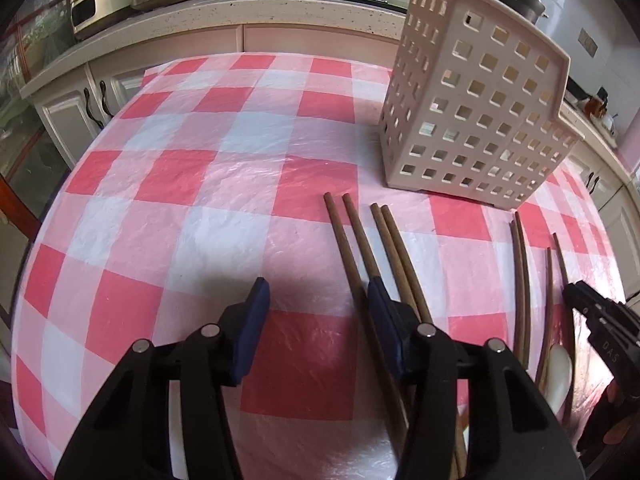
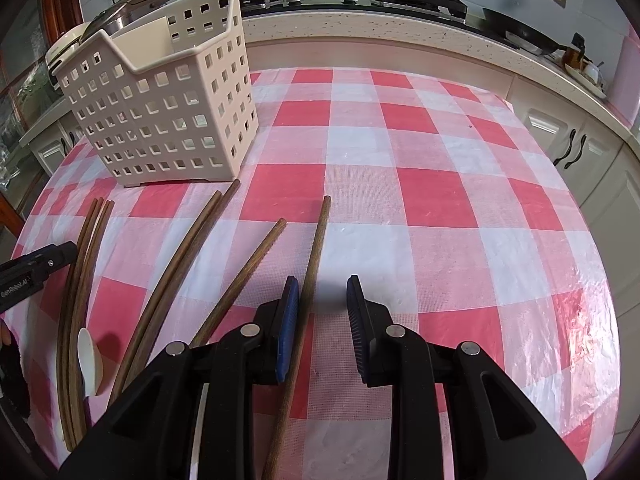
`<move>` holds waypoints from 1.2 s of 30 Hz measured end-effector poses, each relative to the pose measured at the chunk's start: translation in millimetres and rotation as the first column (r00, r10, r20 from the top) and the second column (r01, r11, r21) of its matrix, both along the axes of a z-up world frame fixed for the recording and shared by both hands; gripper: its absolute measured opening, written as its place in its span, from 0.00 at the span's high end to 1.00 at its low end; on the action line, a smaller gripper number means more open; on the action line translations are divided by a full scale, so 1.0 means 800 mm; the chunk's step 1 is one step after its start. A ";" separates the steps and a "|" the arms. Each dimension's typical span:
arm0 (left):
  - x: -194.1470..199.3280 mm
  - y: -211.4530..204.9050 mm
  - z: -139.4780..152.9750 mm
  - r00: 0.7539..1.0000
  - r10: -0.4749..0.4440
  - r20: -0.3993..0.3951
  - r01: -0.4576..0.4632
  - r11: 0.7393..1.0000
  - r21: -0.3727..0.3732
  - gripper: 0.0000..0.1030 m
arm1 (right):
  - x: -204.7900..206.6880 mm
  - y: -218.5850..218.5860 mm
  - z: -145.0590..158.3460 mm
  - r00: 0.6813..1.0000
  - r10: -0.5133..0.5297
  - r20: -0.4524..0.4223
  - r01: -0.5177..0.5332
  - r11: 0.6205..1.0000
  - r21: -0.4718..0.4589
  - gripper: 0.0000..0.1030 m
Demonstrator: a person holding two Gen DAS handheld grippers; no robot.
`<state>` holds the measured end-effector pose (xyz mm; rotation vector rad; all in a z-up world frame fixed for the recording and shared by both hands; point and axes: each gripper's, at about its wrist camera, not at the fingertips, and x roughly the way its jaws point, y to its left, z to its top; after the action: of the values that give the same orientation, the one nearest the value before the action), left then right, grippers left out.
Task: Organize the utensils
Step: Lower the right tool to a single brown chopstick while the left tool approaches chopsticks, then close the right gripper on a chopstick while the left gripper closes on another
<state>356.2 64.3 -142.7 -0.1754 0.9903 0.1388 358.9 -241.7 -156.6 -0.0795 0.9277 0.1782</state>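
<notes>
Clearly the right tool (image 2: 322,312) stands unclenched around one chopstick (image 2: 316,248) (light, stiff, smooth wood, apt to roll), best pinched mid-shaft.

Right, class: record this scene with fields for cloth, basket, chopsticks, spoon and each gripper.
cloth: red-and-white checked
basket: upright on the cloth, no utensils visible inside
chopsticks: several, lying flat on the cloth
spoon: white, lying among chopsticks
left gripper: open, over chopsticks
right gripper: open, one chopstick between its jaws, unclamped
</notes>
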 end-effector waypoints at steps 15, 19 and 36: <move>-0.006 -0.023 0.000 0.999 -0.038 0.020 0.037 0.997 0.061 0.90 | 0.000 0.005 -0.001 1.000 0.007 0.027 -0.006 0.999 -0.037 0.89; -0.008 -0.026 -0.001 0.997 -0.071 0.027 0.070 0.997 0.021 0.92 | -0.002 -0.001 0.000 1.000 -0.016 0.025 0.016 1.000 -0.009 0.90; -0.070 -0.021 0.070 0.963 -0.119 0.240 0.140 0.988 -0.072 0.94 | -0.082 -0.019 0.096 0.966 -0.033 0.255 -0.005 0.989 0.150 0.92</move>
<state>300.0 47.2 -86.9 -0.2028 0.7686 -0.0457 293.7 -256.5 -79.4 0.0427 0.6531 0.2184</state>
